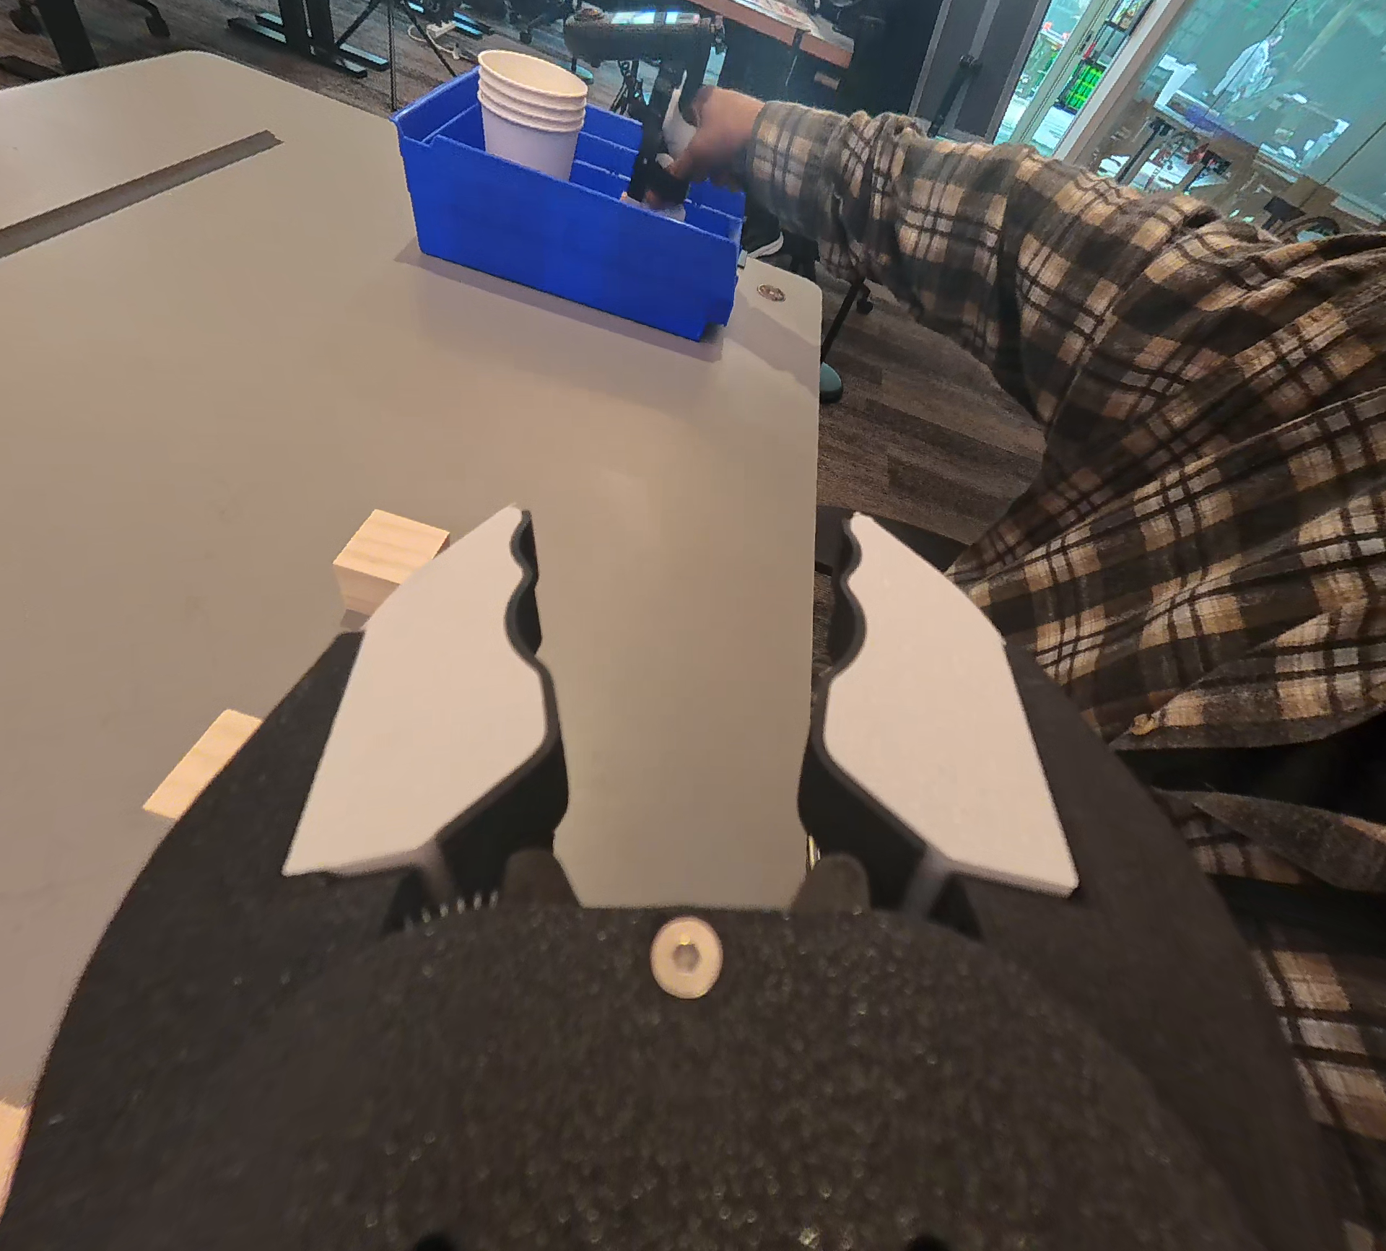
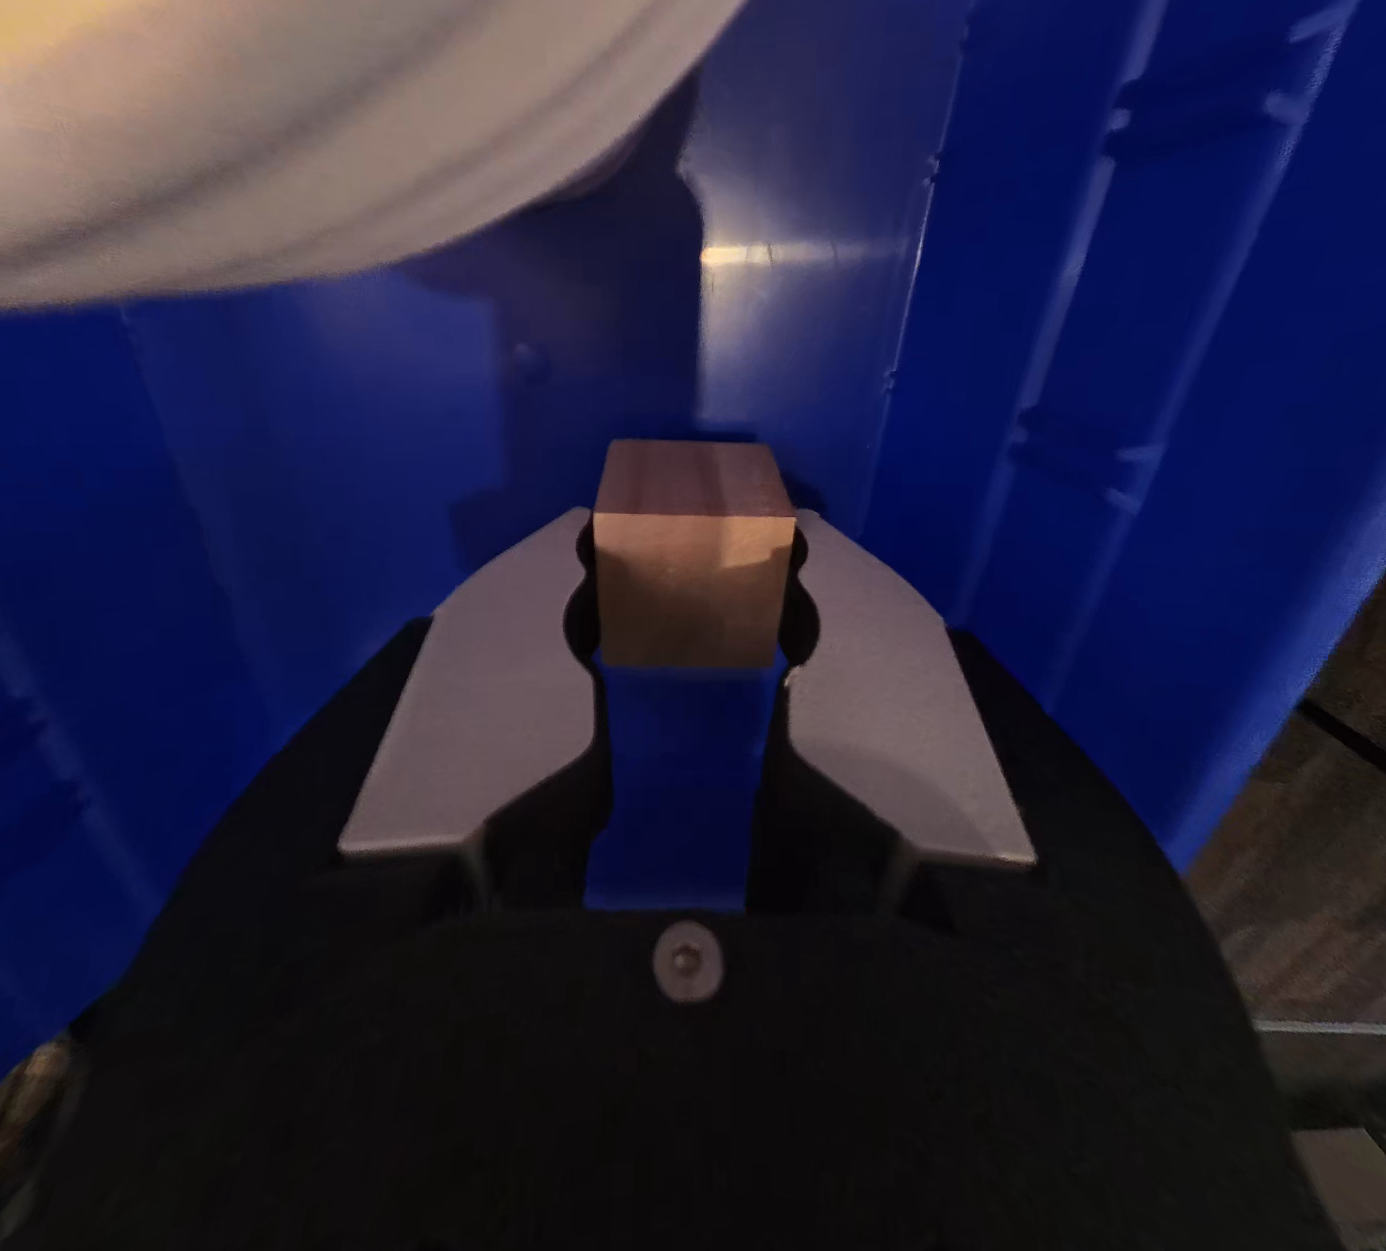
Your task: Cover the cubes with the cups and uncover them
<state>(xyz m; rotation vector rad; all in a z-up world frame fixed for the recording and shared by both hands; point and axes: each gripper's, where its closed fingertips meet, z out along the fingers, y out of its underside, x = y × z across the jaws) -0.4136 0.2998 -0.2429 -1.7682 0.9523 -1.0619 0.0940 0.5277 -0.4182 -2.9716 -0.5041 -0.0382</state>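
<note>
Wooden cube point(image 2: 690, 574) sits clamped in the right gripper point(image 2: 691, 585), frame centre, inside the bin point(image 2: 1050, 315); left gripper point(image 1: 686, 577) gapes empty.

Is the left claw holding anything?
No. The left claw is open over bare table, nothing between its fingers.

Black grippers, grey wavy-edged jaws — plaid flannel sleeve point(image 1: 1050, 315), perhaps brown.

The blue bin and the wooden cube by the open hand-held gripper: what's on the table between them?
Nothing. In the left wrist view, only bare grey table runs from the blue bin to the wooden cube.
</note>
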